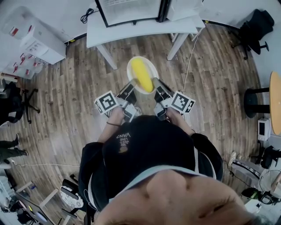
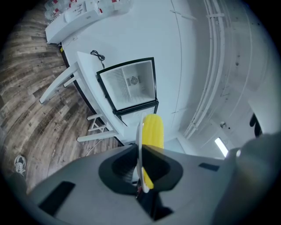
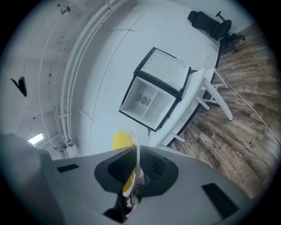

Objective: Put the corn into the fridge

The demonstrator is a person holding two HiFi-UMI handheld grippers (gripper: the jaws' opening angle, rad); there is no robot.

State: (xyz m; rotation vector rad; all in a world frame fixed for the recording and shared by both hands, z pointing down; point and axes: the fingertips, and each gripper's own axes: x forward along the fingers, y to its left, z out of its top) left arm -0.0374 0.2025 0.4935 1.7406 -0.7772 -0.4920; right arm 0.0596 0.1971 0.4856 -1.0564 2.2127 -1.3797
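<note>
A wooden floor [image 1: 66,101] runs up to a white surface [image 1: 145,27] by the wall, and on that stands the fridge [image 1: 127,9] with its door open. The left gripper [image 1: 133,84] has its fingers closed tight on the left rim of a white plate [image 1: 129,69]. The corn [image 1: 141,74] lies on that plate, just to the right of those fingers. The right gripper [image 1: 156,84] pinches the opposite rim, its fingers shut on it just as firmly.

The cob therefore sits between the two pairs of fingers, about as near one hand as the other. Its long axis points away from the fingertips, toward the fridge, which is straight ahead and well apart. I judge the coming move to be a level carry forward with the plate kept flat.

The head view cuts the fridge off at its top edge. The left gripper view and the right gripper view show the fridge whole, open and pale inside. They also show the plate edge-on between the fingers.
</note>
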